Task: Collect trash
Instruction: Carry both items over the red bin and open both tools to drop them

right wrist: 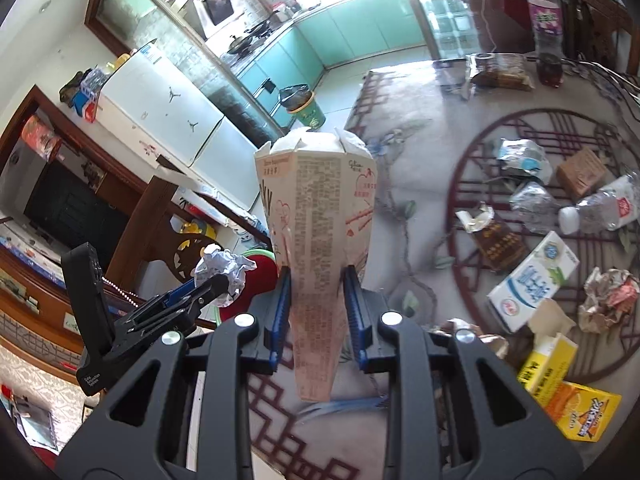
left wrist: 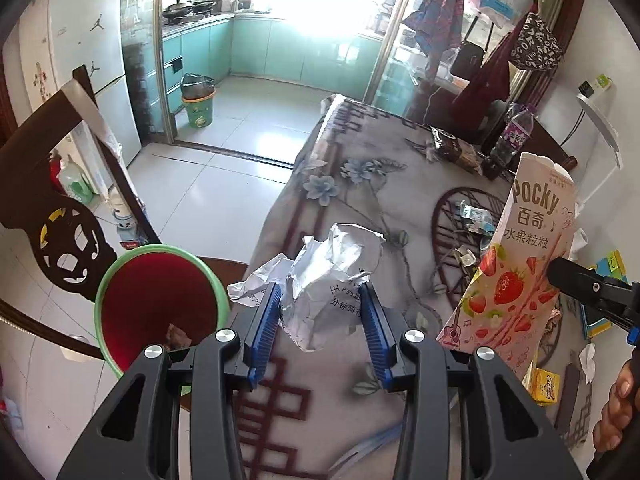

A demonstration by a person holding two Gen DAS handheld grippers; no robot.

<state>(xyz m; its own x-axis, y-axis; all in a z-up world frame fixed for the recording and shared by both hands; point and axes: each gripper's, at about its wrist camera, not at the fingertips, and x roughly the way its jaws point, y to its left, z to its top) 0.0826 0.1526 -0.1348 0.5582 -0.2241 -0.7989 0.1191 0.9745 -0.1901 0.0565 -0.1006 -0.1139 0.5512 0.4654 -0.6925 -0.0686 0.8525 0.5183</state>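
The right claw [right wrist: 316, 296] grips a tall Pocky box [right wrist: 318, 216] between its blue pads, the box standing upright with its open top flaps up. To its left the left claw [right wrist: 218, 280] holds a crumpled paper ball [right wrist: 224, 270] just beside a red bin with a green rim [right wrist: 262, 262]. On the cloth-covered counter [right wrist: 408, 168] to the right lie a white milk carton [right wrist: 532, 280], a yellow box [right wrist: 548, 360], an orange carton [right wrist: 584, 410], crushed clear bottles [right wrist: 600, 208], a small brown box [right wrist: 582, 172] and crumpled wrappers [right wrist: 608, 300]. A bottle with a purple label [right wrist: 546, 28] stands at the far edge.
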